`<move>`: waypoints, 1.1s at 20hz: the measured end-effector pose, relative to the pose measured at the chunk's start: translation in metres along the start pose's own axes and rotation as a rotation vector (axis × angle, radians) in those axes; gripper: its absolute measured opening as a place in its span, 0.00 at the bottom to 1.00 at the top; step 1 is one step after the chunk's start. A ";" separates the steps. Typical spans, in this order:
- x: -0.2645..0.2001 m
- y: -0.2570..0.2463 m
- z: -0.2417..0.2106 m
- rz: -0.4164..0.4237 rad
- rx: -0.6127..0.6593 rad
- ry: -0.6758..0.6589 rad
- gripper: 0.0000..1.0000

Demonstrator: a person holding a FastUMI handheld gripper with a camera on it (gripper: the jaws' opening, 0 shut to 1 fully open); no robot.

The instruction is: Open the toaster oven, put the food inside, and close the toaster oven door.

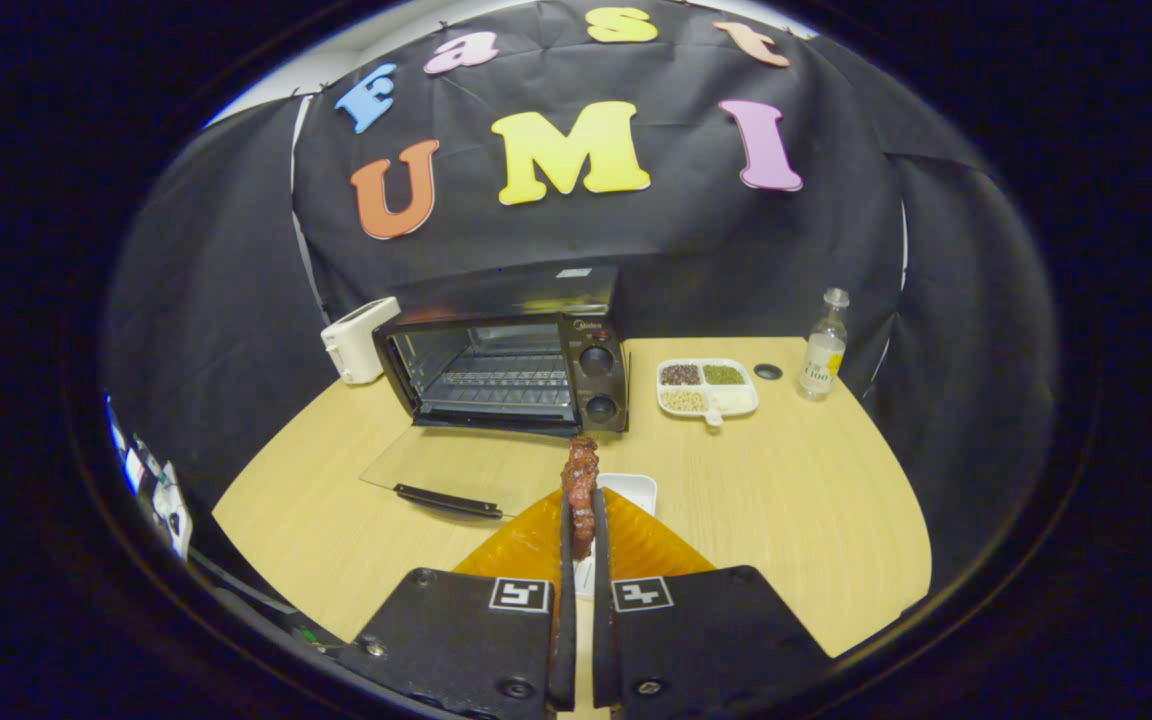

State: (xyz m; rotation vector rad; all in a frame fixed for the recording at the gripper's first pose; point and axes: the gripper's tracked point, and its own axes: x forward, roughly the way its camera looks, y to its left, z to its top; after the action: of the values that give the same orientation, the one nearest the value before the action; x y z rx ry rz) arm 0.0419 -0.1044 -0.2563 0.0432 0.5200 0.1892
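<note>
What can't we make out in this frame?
- Small white dish, gripper view: mostly hidden behind the gripper, whose jaws are shut on the food piece; its contents can't be seen.
- Food piece: its lower end is covered by the jaws.
- Toaster oven: door open, but the dials are too small to read.
- Bottle: label too small.
- Divided tray: fillings too small to identify.

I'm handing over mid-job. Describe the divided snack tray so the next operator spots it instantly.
Find the black toaster oven with its door dropped open on the wooden table. Right beside its knob side sits a white divided tray, before the clear bottle. It alone holds separate compartments of dark, green and pale grains.
</note>
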 end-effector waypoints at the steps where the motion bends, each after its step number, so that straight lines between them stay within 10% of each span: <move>1: 0.003 0.010 0.003 -0.004 -0.022 -0.003 0.10; 12: 0.100 0.112 0.041 -0.031 -0.034 -0.109 0.10; 22: 0.197 0.130 0.058 0.043 0.498 -0.238 0.10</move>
State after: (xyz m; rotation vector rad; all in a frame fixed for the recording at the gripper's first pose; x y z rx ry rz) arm 0.2169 0.0613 -0.2910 0.5568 0.3186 0.0907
